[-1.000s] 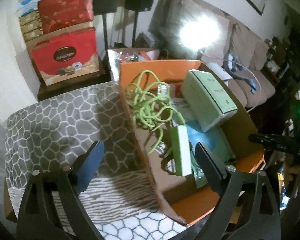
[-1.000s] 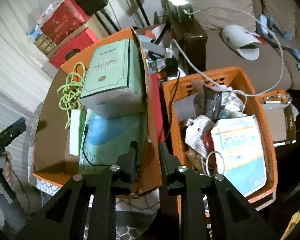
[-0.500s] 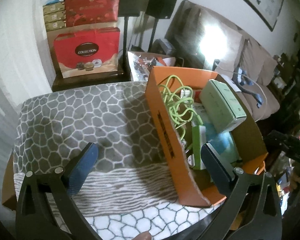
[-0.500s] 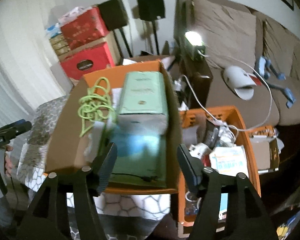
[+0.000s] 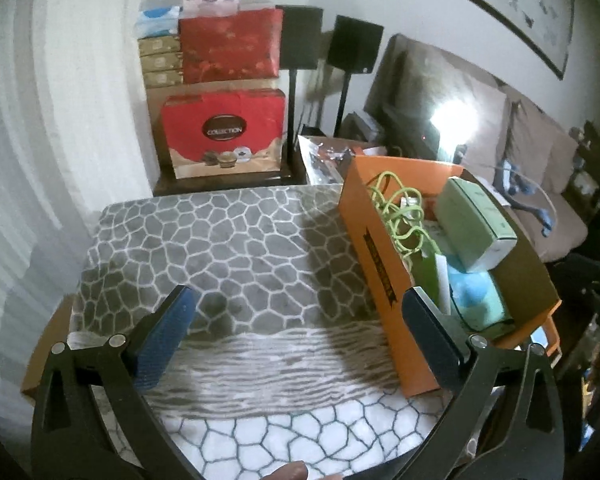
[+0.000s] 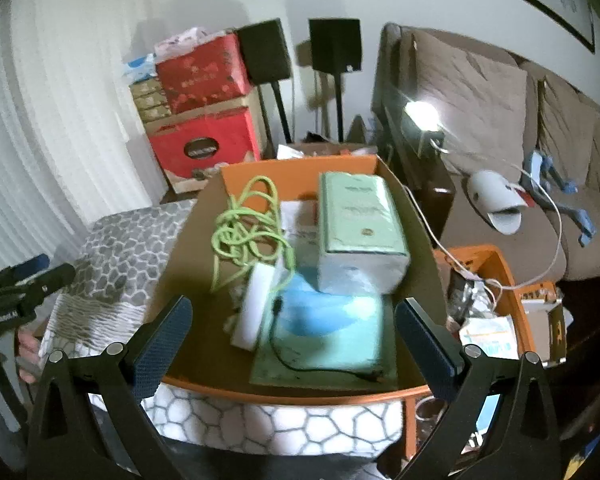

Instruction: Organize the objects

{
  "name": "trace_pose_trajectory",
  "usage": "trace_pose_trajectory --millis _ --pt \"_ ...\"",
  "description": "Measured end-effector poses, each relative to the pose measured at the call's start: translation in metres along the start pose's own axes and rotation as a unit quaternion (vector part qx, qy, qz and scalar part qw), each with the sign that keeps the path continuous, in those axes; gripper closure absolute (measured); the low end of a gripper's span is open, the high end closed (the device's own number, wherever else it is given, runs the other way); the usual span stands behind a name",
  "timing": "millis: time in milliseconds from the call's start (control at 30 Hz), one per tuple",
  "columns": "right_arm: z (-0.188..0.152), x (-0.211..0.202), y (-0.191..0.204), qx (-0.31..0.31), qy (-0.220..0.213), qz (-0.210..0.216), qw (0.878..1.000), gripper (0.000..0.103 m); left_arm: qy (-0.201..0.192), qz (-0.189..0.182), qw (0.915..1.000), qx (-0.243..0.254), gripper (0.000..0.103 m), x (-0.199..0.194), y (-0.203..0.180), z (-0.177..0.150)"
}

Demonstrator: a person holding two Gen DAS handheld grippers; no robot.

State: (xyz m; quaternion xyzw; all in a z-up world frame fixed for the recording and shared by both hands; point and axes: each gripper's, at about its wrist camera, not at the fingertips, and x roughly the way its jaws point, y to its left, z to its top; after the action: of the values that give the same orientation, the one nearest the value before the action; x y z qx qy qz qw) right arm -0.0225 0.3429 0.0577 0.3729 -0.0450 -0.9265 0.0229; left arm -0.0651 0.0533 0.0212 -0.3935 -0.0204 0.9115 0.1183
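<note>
The left tool [image 5: 296, 332] stands with its jaws spread wide and nothing between them; below the gap lies the bare patterned cloth [image 5: 228, 248] that covers the desk. The right tool [image 6: 292, 336] has just been opening and now also stands wide. Its pads frame the near end of the orange box [image 6: 300, 394] from above but do not press on it.

The orange box rests on the cloth at the desk's right side, in the left wrist view just beyond the left tool's right-hand finger. Contents, near to far in the right wrist view: a flat pale-green packet [image 6: 328, 344] with a blue patch and a thin black cable [image 6: 300, 360] lying across it; a white slab [image 6: 256, 304] standing on edge to its left; a mint-green carton [image 6: 360, 224] lying on top toward the right; a tangled lime-green cord [image 6: 248, 228] at the left.

Right of the box, lower down, is an orange crate [image 6: 508, 280] holding assorted packets. Beyond the desk, red gift boxes [image 5: 224, 132] are stacked against the wall, with two black speakers [image 5: 352, 44] on stands and a brown sofa [image 6: 500, 120] to the right.
</note>
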Motion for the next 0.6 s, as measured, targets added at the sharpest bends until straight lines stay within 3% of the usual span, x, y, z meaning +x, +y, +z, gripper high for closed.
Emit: trace_pose_trajectory --millis 600 --pt "-0.022 -0.012 0.055 -0.020 -0.052 -0.012 0.998 0.001 -0.012 0.000 0.9993 -0.034 0.000 -0.032 0.017 -0.030"
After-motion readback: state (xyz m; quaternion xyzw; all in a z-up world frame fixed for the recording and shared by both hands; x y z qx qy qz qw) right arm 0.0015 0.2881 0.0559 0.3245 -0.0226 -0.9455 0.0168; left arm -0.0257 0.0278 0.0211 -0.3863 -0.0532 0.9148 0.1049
